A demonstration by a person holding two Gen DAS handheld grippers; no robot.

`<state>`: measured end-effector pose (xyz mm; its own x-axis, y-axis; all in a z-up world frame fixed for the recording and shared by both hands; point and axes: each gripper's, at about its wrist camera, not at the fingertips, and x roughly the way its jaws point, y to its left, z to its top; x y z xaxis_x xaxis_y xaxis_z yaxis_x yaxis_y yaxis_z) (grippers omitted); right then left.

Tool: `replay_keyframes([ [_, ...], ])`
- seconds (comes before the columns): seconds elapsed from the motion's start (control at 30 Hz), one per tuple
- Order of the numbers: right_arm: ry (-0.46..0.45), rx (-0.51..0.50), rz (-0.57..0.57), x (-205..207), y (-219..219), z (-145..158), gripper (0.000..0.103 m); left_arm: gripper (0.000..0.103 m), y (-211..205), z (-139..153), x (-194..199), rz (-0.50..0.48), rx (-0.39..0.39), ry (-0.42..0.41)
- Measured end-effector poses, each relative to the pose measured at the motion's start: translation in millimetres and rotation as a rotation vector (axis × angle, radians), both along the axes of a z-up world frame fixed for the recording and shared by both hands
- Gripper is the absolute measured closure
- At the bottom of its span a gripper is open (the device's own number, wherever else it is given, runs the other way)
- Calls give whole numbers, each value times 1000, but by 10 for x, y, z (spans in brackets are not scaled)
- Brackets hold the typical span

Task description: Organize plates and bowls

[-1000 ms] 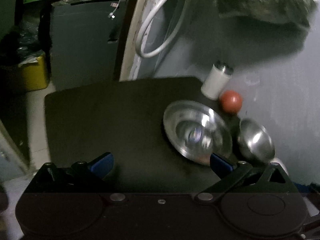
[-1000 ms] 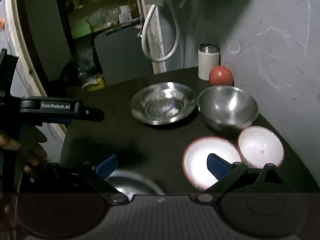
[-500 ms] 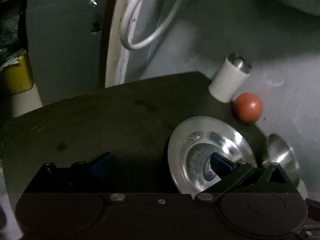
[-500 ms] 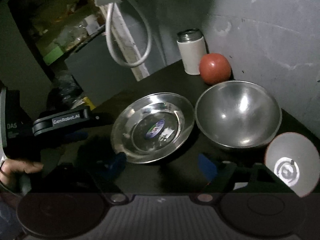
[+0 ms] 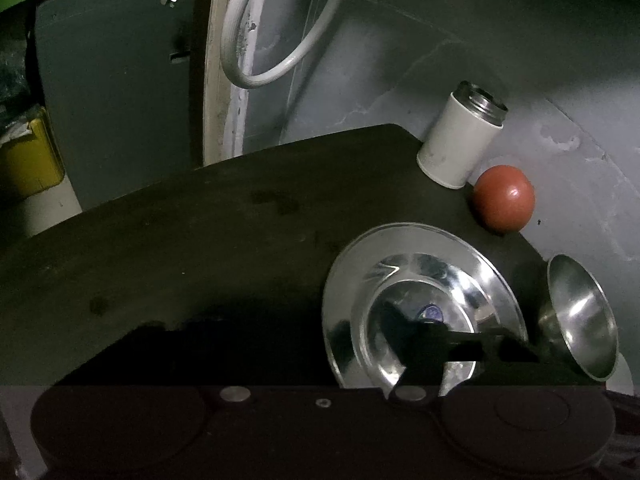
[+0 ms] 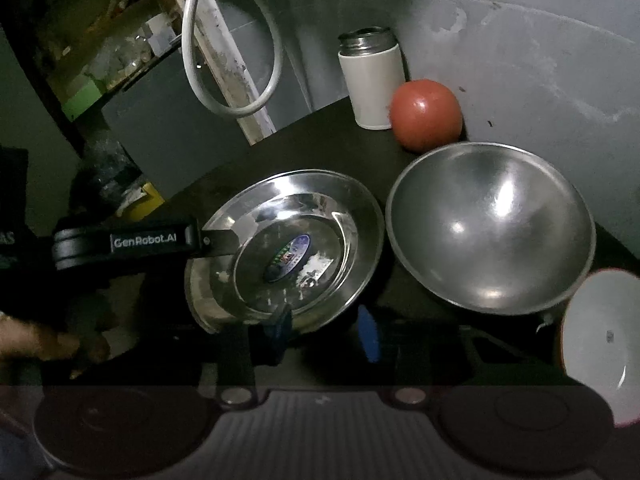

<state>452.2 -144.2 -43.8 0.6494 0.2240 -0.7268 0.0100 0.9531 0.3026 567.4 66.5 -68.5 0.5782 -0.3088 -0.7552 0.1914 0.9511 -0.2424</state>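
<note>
A shallow steel plate (image 5: 424, 280) (image 6: 288, 248) with a sticker in its middle lies on the dark table (image 5: 200, 240). My left gripper (image 5: 324, 324) is closing with the plate's left rim between its dark jaws. In the right wrist view one of its fingers (image 6: 216, 240) lies across that rim. My right gripper (image 6: 324, 330) is also closing at the plate's near rim, blue pads still apart, the left pad at the rim's edge. A deep steel bowl (image 6: 492, 228) (image 5: 580, 316) sits right of the plate. A white bowl with a red rim (image 6: 600, 344) is at the near right.
A white canister (image 6: 372, 80) (image 5: 460, 140) and a red tomato (image 6: 426, 114) (image 5: 504, 198) stand at the back by the grey wall. A white hose (image 5: 260, 60) hangs behind the table. A person's hand (image 6: 40, 344) holds the left gripper.
Both grippers have come forward and down onto the steel plate. Their jaws, wide apart before, have narrowed around its rim.
</note>
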Motion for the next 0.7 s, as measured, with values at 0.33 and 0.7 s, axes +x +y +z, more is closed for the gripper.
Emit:
replay_keyframes([
  [0.33, -25, 17, -3, -24, -63, 3, 78, 83, 4, -31, -72, -8, -9, 20],
  [0.7, -71, 14, 48, -181, -50, 37, 78, 83, 184, 32, -453, 0, -30, -10],
])
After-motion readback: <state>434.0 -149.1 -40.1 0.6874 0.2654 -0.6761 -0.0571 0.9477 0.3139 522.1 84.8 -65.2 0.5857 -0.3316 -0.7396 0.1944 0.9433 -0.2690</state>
